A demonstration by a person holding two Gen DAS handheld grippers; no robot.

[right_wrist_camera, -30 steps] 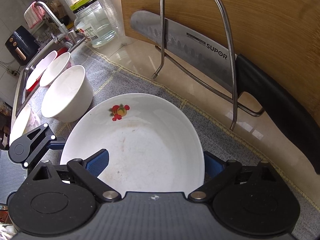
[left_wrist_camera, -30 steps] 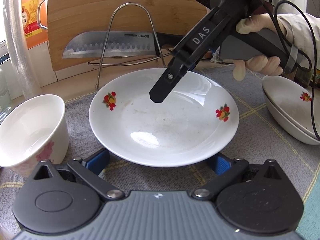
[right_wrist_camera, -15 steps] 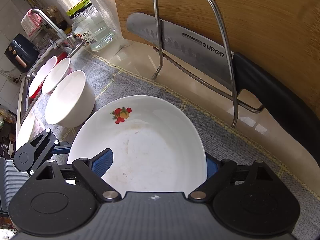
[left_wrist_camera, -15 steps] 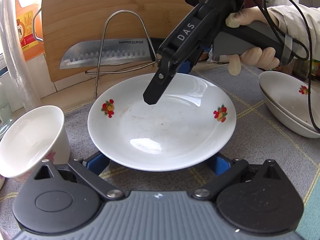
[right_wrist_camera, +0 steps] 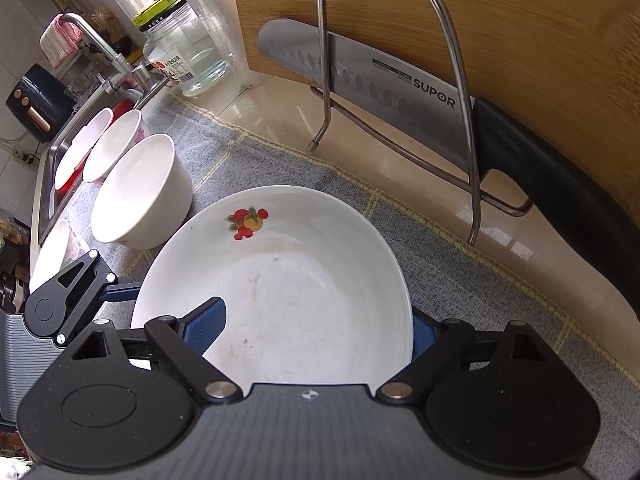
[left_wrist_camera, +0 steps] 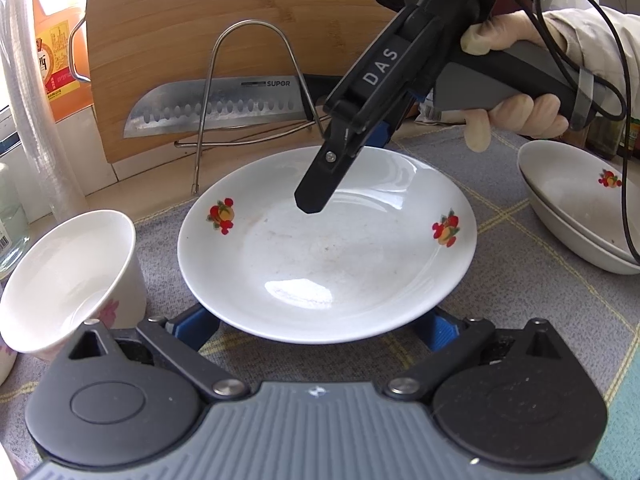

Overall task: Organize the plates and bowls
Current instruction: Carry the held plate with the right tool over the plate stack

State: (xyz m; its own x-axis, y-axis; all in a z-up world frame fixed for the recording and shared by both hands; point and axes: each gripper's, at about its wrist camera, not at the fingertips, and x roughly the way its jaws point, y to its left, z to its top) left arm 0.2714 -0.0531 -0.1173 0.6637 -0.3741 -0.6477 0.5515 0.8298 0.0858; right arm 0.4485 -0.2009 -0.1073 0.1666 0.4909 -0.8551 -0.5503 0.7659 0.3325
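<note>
Left wrist view first: my left hand-held gripper (left_wrist_camera: 320,326) sits low at the near edge of the white plate (left_wrist_camera: 328,248), its blue fingers (left_wrist_camera: 196,326) spread wide and tucked under the rim on either side; I cannot tell whether they touch it. The plate, printed with small fruit motifs, lies on the grey cloth (left_wrist_camera: 500,216) covering the counter. Just to its left stands a white bowl (left_wrist_camera: 68,280), tilted in the fisheye. Above the plate's far side my right hand-held gripper (left_wrist_camera: 344,164) angles steeply down, gripped by a gloved hand (left_wrist_camera: 520,108). To the right rest two stacked plates (left_wrist_camera: 576,208) with the same fruit print.

From the right wrist view, the right hand-held gripper (right_wrist_camera: 316,328) straddles the plate's (right_wrist_camera: 280,280) edge at a middling width: one blue finger (right_wrist_camera: 208,326) lies over the inside, the other beyond the outer rim. Whether the pads press on it I cannot tell. Farther off, a wire rack (left_wrist_camera: 248,92) holds a broad knife (left_wrist_camera: 216,106) against an upright wooden cutting board (left_wrist_camera: 224,12). More bowls (right_wrist_camera: 116,148) line up toward the sink (right_wrist_camera: 48,184).
</note>
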